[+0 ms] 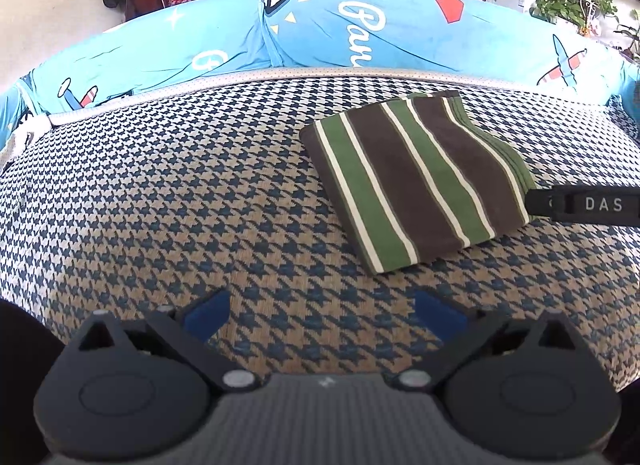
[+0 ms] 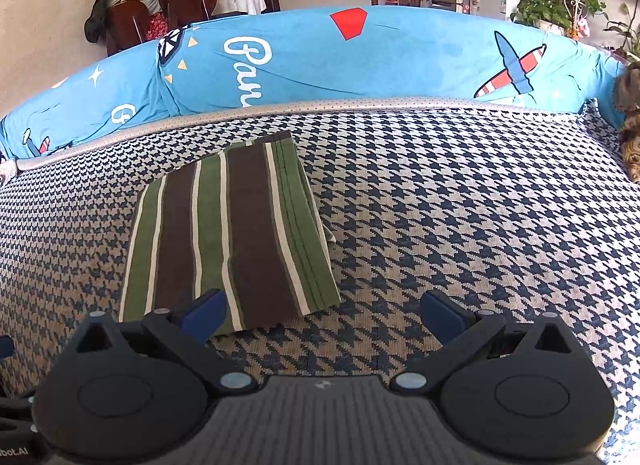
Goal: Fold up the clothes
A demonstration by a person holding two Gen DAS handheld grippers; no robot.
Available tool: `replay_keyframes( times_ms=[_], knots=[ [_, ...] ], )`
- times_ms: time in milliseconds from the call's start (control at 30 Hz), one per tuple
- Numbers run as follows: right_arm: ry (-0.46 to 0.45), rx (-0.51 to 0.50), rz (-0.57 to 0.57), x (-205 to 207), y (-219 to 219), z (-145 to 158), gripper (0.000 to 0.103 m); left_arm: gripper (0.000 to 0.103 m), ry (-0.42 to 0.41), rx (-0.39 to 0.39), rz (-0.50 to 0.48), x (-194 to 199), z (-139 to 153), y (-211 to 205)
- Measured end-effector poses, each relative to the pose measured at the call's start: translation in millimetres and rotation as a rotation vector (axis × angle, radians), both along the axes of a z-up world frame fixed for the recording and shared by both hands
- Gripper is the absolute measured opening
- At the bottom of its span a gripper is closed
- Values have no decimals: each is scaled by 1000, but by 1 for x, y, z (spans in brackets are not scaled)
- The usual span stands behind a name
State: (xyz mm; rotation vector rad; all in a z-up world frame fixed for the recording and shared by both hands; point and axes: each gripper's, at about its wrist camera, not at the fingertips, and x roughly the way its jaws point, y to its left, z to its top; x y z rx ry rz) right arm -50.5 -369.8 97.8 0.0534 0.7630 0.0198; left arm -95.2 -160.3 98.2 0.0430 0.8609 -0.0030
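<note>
You are holding both grippers low over the houndstooth sofa seat (image 1: 160, 193). Left gripper (image 1: 322, 311): jaws gaping wide, gripping nothing. Right gripper (image 2: 323, 311): jaws likewise spread wide, empty. The striped folded cloth (image 2: 230, 233) is lying flat on the seat, near the blue cartoon-print backrest cover (image 2: 360, 61), just ahead-left of your right gripper.

Folded garment (image 2: 230, 233): soft matt cloth, woven green, brown and cream stripes, stitched hem lines visible.
Sofa seat cover (image 2: 460, 201): coarse woven houndstooth fabric, matt, with a dotted mesh edging.
Backrest cover (image 2: 360, 61): smooth printed blue cloth, creased.
Left gripper (image 1: 322, 311) and right gripper (image 2: 324, 311): matt black plastic, ribbed body, blue finger pads, dull metal pivot pins.
</note>
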Motion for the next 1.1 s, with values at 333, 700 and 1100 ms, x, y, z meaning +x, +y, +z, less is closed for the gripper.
replay_keyframes(
  times_ms=[333, 700, 1100],
  knots=[
    [25, -45, 12, 0, 5, -4, 103, 103, -6, -2, -16, -3, 1, -3],
    [15, -34, 37, 0, 8, 0, 103, 103, -19, 5, -28, 4, 3, -4],
    [12, -46, 24, 2, 9, 4, 103, 103, -15, 6, -37, 7, 4, -6]
  ],
)
